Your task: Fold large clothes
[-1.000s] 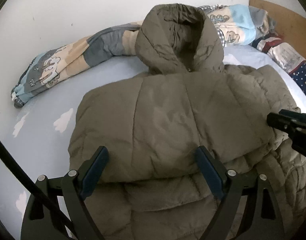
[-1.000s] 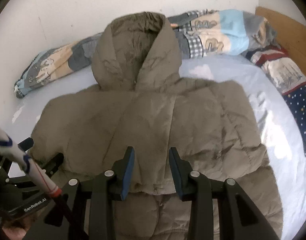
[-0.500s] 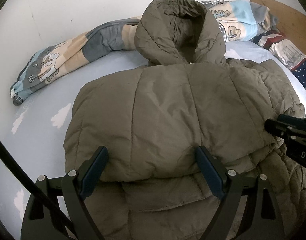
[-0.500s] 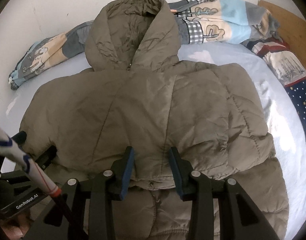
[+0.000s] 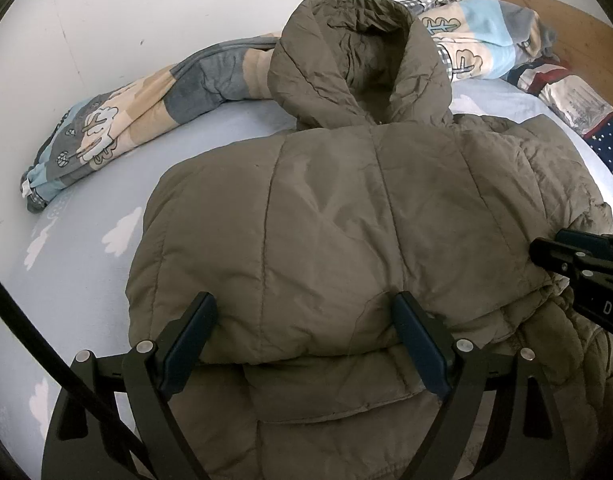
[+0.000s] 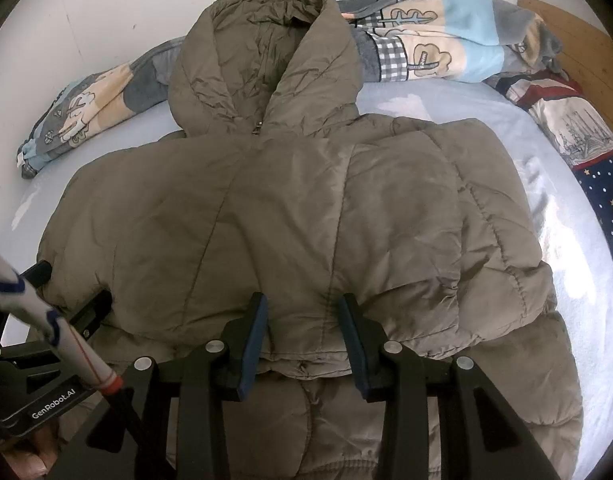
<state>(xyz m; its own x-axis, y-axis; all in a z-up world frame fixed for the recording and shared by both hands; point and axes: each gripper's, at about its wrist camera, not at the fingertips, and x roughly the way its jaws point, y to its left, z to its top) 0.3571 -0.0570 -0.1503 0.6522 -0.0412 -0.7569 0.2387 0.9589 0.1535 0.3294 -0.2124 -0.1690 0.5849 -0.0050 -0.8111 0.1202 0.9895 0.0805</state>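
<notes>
Currently left gripper [image 5: 302, 344] wide, right gripper [image 6: 302, 340] half-open, both straddling jacket [image 6: 290, 216] fold, neither gripping; puffy layer ahead may spring back.

**What the two wrist views leave unseen**

The puffer jacket [image 6: 290, 216] runs off the bottom edge in both views, so its hem cannot be seen. The folded-over flap covers the layers beneath it. The hood [image 6: 266, 60] hides the middle of the patchwork blanket [image 6: 438, 44] behind it. In the left wrist view the right gripper [image 5: 546, 254] is cut off by the right edge; whether its tips touch the fabric cannot be told. The starred cloth [image 6: 602, 200] is cropped at the right edge, its print distorted.
</notes>
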